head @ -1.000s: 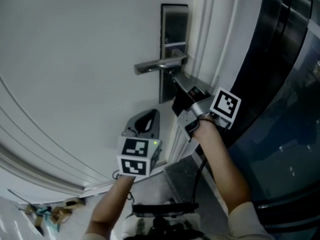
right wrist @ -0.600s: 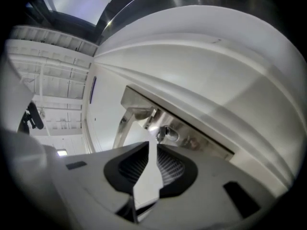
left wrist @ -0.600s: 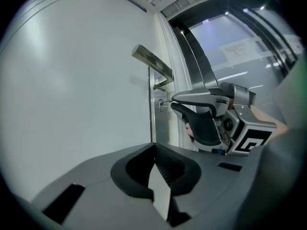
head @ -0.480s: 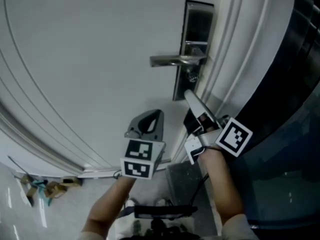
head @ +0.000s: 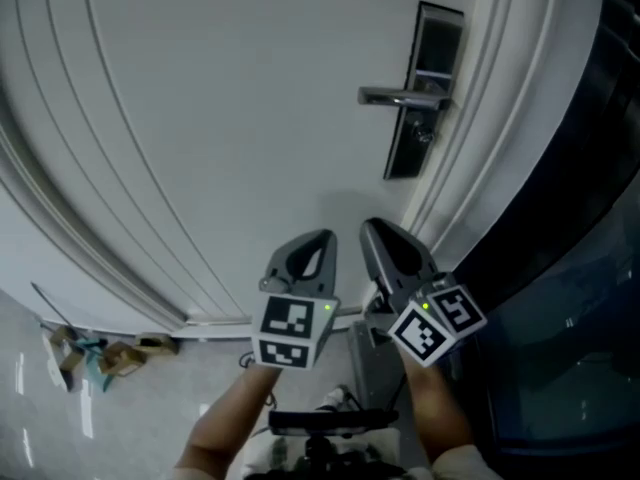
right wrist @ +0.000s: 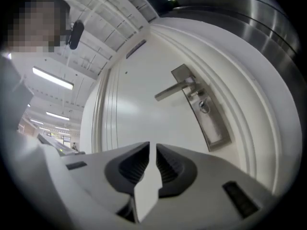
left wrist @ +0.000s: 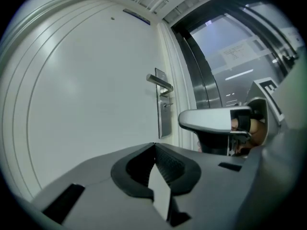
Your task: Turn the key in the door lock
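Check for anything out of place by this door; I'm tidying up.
Small brown and teal scraps litter the floor beside the door, lower left in the head view. The handle and lock plate look intact.

The door (head: pixel 230 108) is plain white, with a brushed silver handle (head: pixel 395 96) on a dark grey lock plate (head: pixel 438 38). The left gripper (head: pixel 322 236) is pale grey with dark ribbed pads (left wrist: pixel 165 163), and its cube (head: pixel 292 330) carries black-and-white square markers.

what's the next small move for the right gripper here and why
Probably open the right gripper and move it toward the key under the door handle. Its jaws are closing with nothing between them, and it hangs well short of the door, beside the left gripper, so it cannot yet grasp the key.
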The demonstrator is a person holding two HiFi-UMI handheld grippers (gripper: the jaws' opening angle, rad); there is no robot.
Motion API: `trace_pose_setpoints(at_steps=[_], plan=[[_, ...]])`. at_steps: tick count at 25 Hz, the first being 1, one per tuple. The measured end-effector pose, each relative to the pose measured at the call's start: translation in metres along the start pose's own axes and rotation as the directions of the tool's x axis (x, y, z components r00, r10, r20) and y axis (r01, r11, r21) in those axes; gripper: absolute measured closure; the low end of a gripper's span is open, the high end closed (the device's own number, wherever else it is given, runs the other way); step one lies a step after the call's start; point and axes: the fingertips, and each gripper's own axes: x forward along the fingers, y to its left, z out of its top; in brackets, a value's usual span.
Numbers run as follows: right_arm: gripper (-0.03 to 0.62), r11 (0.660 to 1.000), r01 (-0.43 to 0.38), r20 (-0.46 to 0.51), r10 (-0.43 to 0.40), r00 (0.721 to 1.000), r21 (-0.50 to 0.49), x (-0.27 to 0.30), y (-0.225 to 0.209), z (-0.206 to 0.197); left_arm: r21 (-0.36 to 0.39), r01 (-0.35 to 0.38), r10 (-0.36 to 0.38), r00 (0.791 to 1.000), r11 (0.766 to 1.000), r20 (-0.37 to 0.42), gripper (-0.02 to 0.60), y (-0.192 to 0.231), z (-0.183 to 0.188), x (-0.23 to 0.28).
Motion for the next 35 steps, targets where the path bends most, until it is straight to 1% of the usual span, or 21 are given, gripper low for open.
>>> trace_pose_setpoints(at_steps=[4, 8, 13, 16, 19, 23, 26, 30, 35], plan=[[0.559, 0.997, 0.033, -0.026, -0.035, 0.999, -0.076, -0.015, 0.042, -0.022, -0.013, -0.009, 0.009, 1.0, 1.0, -0.012, 0.566, 0.001, -0.012, -0.047], [0.571, 0.992, 0.049, -0.046, -0.054, 0.997, -0.118, -0.033, 0.079, -0.037, -0.016, -0.012, 0.012, 1.0, 1.0, -0.016, 0.566, -0.005, -0.023, -0.089], [0.585, 0.982, 0.062, -0.079, -0.077, 0.994, -0.178, -0.057, 0.124, -0.059, -0.037, -0.016, 0.015, 1.0, 0.999, -0.02, 0.566, -0.01, -0.034, -0.139], [0.586, 0.974, 0.079, -0.091, -0.1, 0.991, -0.213, -0.068, 0.142, -0.068, -0.027, -0.008, 0.008, 1.0, 1.0, -0.027, 0.566, -0.015, -0.038, -0.161], [0.586, 0.969, 0.09, -0.088, -0.113, 0.99, -0.231, -0.075, 0.157, -0.076, -0.025, -0.011, 0.01, 0.999, 1.0, -0.035, 0.566, -0.016, -0.043, -0.179], [0.586, 0.967, 0.082, -0.111, -0.112, 0.988, -0.243, -0.082, 0.177, -0.09, -0.022, -0.025, 0.024, 0.999, 0.999, -0.038, 0.566, -0.014, -0.046, -0.203], [0.586, 0.964, 0.082, -0.119, -0.115, 0.986, -0.255, -0.086, 0.184, -0.093, -0.016, -0.033, 0.033, 0.999, 0.999, -0.038, 0.566, -0.014, -0.047, -0.214], [0.586, 0.965, 0.074, -0.113, -0.105, 0.988, -0.252, -0.088, 0.189, -0.095, -0.017, -0.047, 0.046, 0.998, 0.999, -0.039, 0.566, -0.011, -0.046, -0.218], [0.586, 0.967, 0.079, -0.122, -0.111, 0.986, -0.24, -0.087, 0.181, -0.095, -0.02, -0.037, 0.036, 0.998, 0.999, -0.048, 0.566, -0.015, -0.045, -0.209]])
